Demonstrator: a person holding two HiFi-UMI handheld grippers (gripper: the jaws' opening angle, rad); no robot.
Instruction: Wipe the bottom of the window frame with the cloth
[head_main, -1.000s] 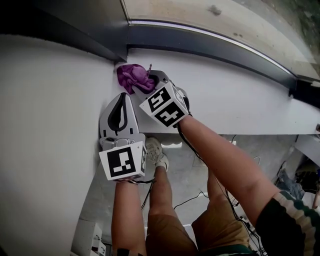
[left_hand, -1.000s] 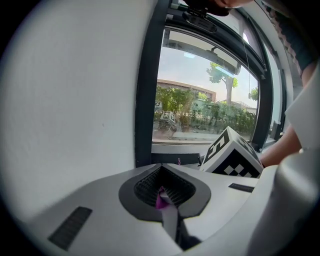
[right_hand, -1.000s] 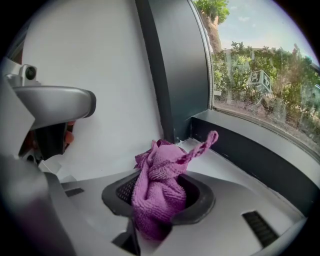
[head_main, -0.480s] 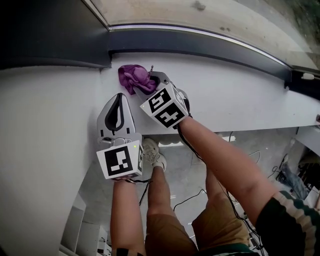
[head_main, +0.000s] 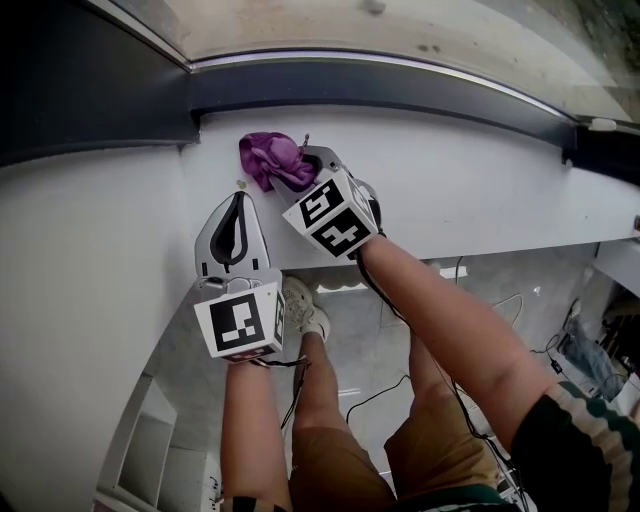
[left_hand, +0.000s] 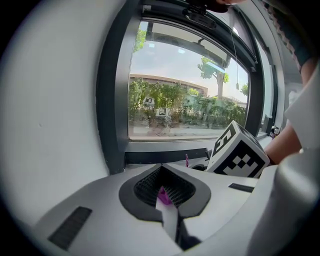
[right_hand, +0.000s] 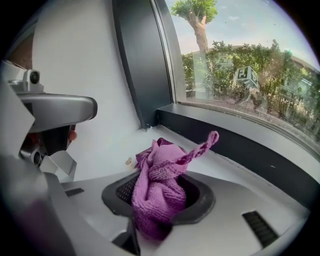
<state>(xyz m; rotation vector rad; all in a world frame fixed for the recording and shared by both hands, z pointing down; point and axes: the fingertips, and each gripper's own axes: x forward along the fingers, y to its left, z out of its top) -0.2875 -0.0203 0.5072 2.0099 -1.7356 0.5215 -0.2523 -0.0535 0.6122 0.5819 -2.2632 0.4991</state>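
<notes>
A purple cloth (head_main: 270, 157) lies bunched on the white sill (head_main: 480, 200), just below the dark bottom bar of the window frame (head_main: 400, 95). My right gripper (head_main: 300, 172) is shut on it. In the right gripper view the cloth (right_hand: 159, 190) bulges up out of the shut jaws, and one tail sticks up toward the frame (right_hand: 250, 145). My left gripper (head_main: 237, 200) rests on the sill left of and behind the cloth, shut and holding nothing. In the left gripper view (left_hand: 165, 192) a sliver of purple shows past its tips, with the right gripper's marker cube (left_hand: 239, 152) to the right.
The frame's dark upright (head_main: 90, 90) meets the bottom bar in a corner left of the cloth. A white wall (head_main: 70, 300) runs down the left side. The sill stretches to the right up to a dark fitting (head_main: 600, 150). The person's legs and floor cables (head_main: 380, 400) lie below.
Both grippers and the cloth have shifted right along the sill, away from the frame's left corner. The right gripper stays shut on the cloth.
</notes>
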